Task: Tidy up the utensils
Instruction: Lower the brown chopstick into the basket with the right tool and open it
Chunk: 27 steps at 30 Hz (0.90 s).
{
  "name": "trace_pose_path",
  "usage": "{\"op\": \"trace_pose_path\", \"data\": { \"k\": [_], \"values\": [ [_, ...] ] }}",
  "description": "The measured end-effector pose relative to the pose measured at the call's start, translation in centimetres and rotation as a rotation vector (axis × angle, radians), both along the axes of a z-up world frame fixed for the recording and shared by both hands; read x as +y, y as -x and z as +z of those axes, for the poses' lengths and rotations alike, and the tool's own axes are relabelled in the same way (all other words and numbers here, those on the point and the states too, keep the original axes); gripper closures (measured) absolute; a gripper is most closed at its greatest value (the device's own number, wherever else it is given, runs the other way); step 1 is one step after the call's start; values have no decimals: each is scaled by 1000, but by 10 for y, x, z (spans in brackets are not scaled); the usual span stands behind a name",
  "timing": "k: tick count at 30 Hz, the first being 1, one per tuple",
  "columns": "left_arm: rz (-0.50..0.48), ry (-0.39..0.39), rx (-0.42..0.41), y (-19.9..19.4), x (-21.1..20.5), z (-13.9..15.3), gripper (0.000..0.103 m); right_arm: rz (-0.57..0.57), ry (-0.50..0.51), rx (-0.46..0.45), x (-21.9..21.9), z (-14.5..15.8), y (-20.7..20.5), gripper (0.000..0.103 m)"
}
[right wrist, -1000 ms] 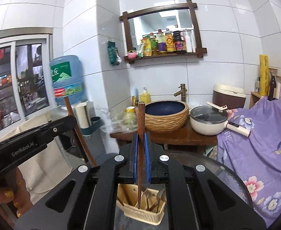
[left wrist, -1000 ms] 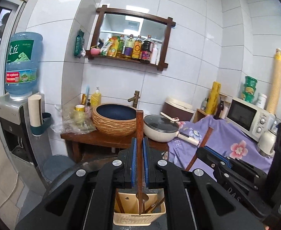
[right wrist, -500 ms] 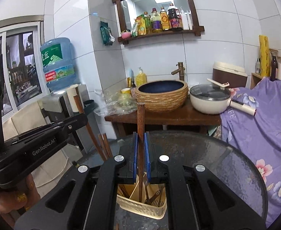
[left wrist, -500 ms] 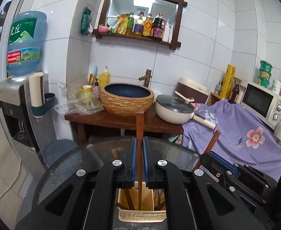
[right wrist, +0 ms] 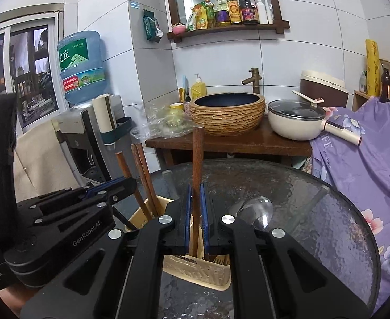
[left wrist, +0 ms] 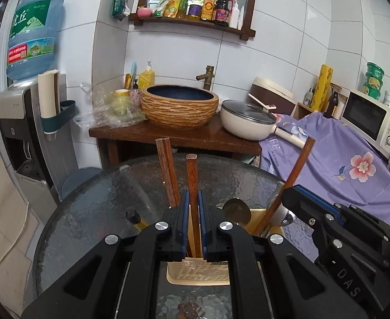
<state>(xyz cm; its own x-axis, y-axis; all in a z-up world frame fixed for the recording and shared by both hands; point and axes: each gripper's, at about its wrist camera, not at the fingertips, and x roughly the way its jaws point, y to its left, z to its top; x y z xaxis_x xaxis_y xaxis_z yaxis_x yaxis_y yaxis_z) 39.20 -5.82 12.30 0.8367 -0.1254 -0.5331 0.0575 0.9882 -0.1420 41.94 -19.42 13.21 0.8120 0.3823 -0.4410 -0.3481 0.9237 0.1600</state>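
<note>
A beige slotted holder stands on the round glass table. It holds a pair of brown chopsticks and metal spoons. My left gripper is just above it; its jaws are opening. A brown chopstick stands upright between the pads, its lower end down inside the holder. My right gripper is shut on another upright chopstick, whose lower end also reaches into the holder. The two grippers are side by side over the holder.
Behind the table is a wooden counter with a woven basin and a lidded white pan. A water dispenser stands at the left. A purple flowered cloth and a microwave are at the right.
Both grippers have sunk toward the holder with their chopsticks, so the table and holder now fill more of each view. The left pads have loosened slightly.
</note>
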Motion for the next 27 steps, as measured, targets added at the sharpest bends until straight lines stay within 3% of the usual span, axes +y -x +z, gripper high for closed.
{"op": "trace_pose_path", "data": {
  "k": [4, 6, 7, 11, 13, 15, 21, 23, 27],
  "values": [
    [-7, 23, -19, 7, 5, 4, 70, -10, 10, -23, -3, 4, 6, 88],
    [-16, 29, -39, 15, 6, 10, 60, -11, -7, -32, -8, 6, 11, 62],
    [-21, 36, -56, 21, 8, 14, 53, -19, -12, -53, -12, 7, 17, 60],
    [-37, 60, -117, 53, 13, 26, 41, -16, -6, -76, -22, 8, 40, 60],
    [-41, 49, -141, 79, 16, 25, 24, -12, -2, -54, -26, 3, 54, 59],
    [-32, 9, -137, 99, 17, 16, 19, 22, 24, 2, -25, -11, 71, 54],
    [-69, -113, 76, 123, 18, -50, 20, 116, 143, 210, -6, -78, 100, 52],
    [-60, -152, 138, 129, 20, -75, 28, 120, 159, 253, -4, -99, 104, 52],
    [-135, -109, 294, 138, 23, -123, 46, 109, 173, 302, -8, -124, 110, 52]
  ]
}}
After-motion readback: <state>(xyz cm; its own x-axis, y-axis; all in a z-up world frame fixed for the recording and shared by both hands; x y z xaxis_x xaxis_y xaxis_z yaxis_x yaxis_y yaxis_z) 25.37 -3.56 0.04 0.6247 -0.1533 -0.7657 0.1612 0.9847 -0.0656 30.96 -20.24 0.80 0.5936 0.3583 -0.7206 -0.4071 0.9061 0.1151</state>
